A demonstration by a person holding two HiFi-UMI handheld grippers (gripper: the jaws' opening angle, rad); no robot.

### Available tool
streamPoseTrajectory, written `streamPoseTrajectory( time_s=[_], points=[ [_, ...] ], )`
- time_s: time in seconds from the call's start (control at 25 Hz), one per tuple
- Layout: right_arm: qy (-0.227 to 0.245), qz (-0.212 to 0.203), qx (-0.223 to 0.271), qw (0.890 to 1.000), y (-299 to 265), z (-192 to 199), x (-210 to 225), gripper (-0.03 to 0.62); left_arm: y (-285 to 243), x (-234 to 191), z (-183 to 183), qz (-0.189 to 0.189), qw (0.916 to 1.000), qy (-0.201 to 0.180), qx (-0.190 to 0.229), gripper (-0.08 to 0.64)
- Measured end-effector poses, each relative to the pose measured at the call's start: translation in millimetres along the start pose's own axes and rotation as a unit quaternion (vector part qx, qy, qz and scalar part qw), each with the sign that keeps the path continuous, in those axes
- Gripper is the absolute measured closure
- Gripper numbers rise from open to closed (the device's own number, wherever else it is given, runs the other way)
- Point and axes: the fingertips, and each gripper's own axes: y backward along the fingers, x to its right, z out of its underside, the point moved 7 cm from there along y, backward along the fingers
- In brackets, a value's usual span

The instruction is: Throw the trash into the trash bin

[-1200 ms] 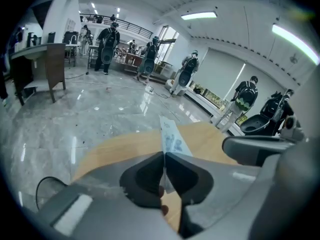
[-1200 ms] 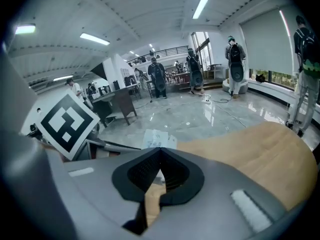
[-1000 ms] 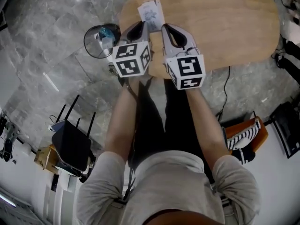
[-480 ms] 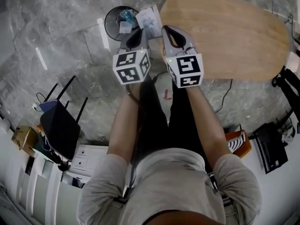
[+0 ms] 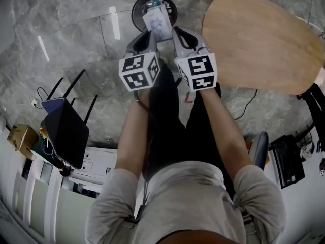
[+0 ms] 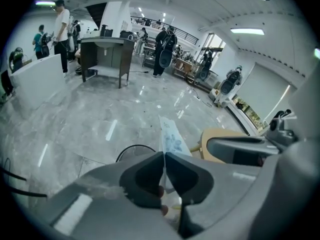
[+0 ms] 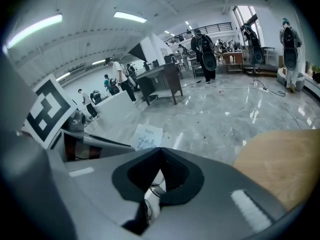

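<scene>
Two grippers side by side over grey floor [image 5: 76, 44]. Left gripper [image 5: 151, 33] pinches the paper packet [image 5: 156, 20] by its lower edge. The packet is flat, white with bluish print, and stands past the tips above the round black trash bin [image 5: 134, 11]. Right gripper [image 5: 179, 32]: jaws closed together, nothing between. Wooden table [image 5: 264, 39] edge right of bin, apart; open floor left.

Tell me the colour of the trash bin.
Black; the trash bin shows best in the head view.
</scene>
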Motion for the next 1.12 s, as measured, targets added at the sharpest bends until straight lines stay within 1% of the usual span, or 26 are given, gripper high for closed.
streamPoseTrajectory(
  time_s=[0.16,0.36,0.56,0.72,0.84,0.92,1.04,1.12],
  points=[
    [0.017,-0.014,-0.017,1.000,-18.8,-1.1,-17.0,0.584,2.1,-21.2,5.4,-0.004,0.9999,0.013,-0.002,0.523],
    [0.035,-0.018,-0.036,0.999,-37.9,1.7,-24.1,0.584,-6.4,-40.0,13.8,-0.005,0.9997,0.023,-0.008,0.523],
    [0.035,-0.018,-0.050,0.998,-55.5,14.0,-18.7,0.584,-15.1,-44.5,21.3,0.000,0.9997,0.012,-0.023,0.523],
    [0.016,-0.008,-0.053,0.998,-71.8,27.6,-9.3,0.584,-39.2,-56.0,34.6,-0.001,0.9985,0.024,-0.049,0.523],
    [0.014,-0.006,-0.062,0.998,-87.5,41.1,-4.7,0.584,-68.4,-73.4,42.6,-0.009,0.9980,0.030,-0.055,0.523],
    [0.011,-0.009,-0.069,0.998,-90.6,48.4,-3.6,0.584,-85.2,-81.7,48.2,-0.015,0.9975,0.028,-0.063,0.523],
    [0.008,-0.013,-0.079,0.997,-87.5,58.6,-2.4,0.584,-99.4,-85.0,60.3,-0.015,0.9955,0.021,-0.091,0.523],
    [0.006,-0.013,-0.080,0.997,-96.6,62.1,3.3,0.584,-108.3,-86.4,61.4,-0.016,0.9952,0.022,-0.094,0.523]
  ],
)
